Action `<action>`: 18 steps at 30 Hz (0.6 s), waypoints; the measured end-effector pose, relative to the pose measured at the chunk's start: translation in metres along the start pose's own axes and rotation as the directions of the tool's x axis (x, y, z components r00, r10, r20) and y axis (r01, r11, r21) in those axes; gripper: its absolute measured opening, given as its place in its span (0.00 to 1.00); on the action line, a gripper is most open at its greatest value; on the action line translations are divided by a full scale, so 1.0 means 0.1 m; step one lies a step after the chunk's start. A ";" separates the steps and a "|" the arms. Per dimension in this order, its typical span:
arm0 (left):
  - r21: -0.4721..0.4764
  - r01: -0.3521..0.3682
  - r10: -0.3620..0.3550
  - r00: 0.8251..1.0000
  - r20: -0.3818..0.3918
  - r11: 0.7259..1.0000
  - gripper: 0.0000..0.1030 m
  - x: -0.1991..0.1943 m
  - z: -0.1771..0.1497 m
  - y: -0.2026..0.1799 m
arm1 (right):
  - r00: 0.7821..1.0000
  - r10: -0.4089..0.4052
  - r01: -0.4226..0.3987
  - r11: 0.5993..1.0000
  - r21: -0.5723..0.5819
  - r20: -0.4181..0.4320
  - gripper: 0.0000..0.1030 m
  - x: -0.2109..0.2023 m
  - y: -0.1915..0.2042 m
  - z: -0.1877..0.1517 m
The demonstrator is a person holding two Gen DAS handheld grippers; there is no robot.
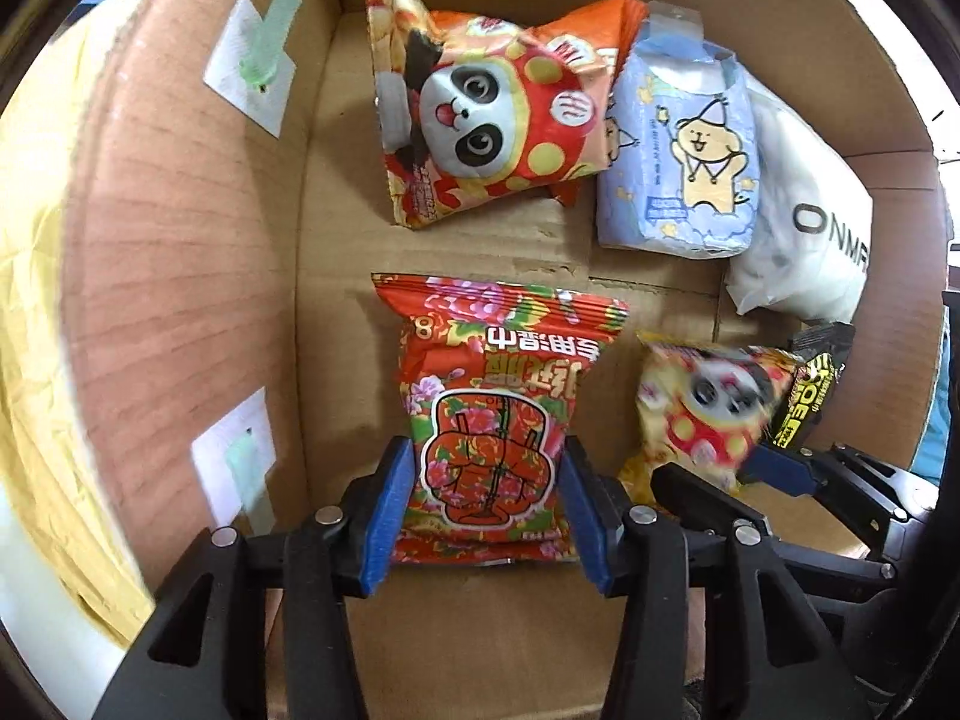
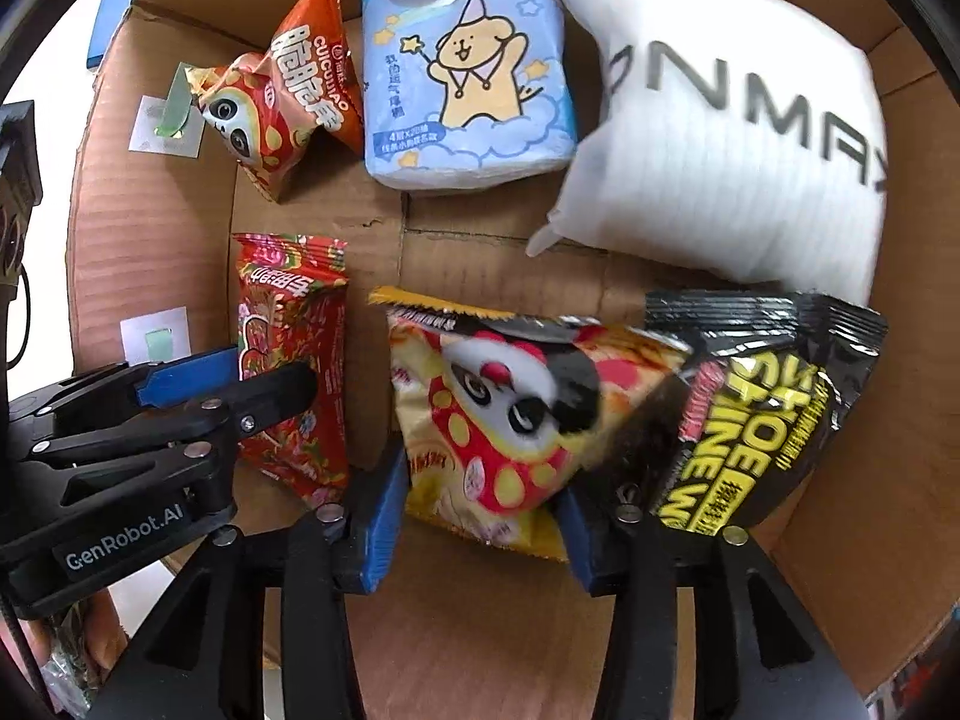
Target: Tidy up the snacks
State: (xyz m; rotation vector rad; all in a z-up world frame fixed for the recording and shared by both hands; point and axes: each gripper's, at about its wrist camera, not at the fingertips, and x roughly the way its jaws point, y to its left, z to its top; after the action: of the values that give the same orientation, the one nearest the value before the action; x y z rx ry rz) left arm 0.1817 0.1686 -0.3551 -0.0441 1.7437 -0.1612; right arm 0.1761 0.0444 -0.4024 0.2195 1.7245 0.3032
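Both grippers are inside a cardboard box (image 1: 468, 630). My left gripper (image 1: 486, 510) straddles a red floral packet (image 1: 498, 408) lying on the box floor; its blue pads (image 1: 387, 516) sit at the packet's sides, jaws wide. My right gripper (image 2: 480, 516) has a yellow panda snack bag (image 2: 516, 408) between its pads, blurred and tilted. That bag (image 1: 702, 408) also shows at the right of the left wrist view, beside a black and yellow packet (image 2: 762, 414). Whether either gripper is squeezing its packet is not clear.
At the far end lie a red panda bag (image 1: 480, 120), an orange packet (image 2: 318, 84), a blue tissue pack (image 2: 474, 90) and a white pack (image 2: 732, 138). Box walls (image 1: 180, 240) rise on all sides. Yellow cloth (image 1: 30, 240) lies outside left.
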 end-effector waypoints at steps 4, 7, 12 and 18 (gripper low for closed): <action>0.004 0.001 -0.001 0.999 0.047 1.000 0.50 -0.15 -0.10 -0.12 | 1.000 -0.019 0.019 1.000 -0.010 0.016 0.48 -0.12 -0.03 -0.08; 0.007 -0.007 0.007 0.996 0.087 1.000 0.55 -0.25 -0.17 -0.19 | 0.999 -0.038 0.039 0.999 -0.014 0.035 0.49 -0.21 -0.04 -0.12; 0.007 -0.032 0.031 0.985 0.168 0.999 0.83 -0.44 -0.27 -0.29 | 0.994 -0.071 0.071 0.997 0.001 0.083 0.58 -0.41 -0.08 -0.20; -0.014 -0.073 0.074 0.969 0.236 0.997 0.99 -0.60 -0.30 -0.28 | 0.973 -0.163 0.159 0.987 0.037 0.162 0.99 -0.61 -0.16 -0.26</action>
State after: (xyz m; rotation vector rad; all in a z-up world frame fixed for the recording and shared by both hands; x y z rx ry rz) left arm 0.1612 0.1505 -0.2876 -0.0021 1.5052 -0.0929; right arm 0.1619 0.0079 -0.3462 0.1178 1.5724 0.1410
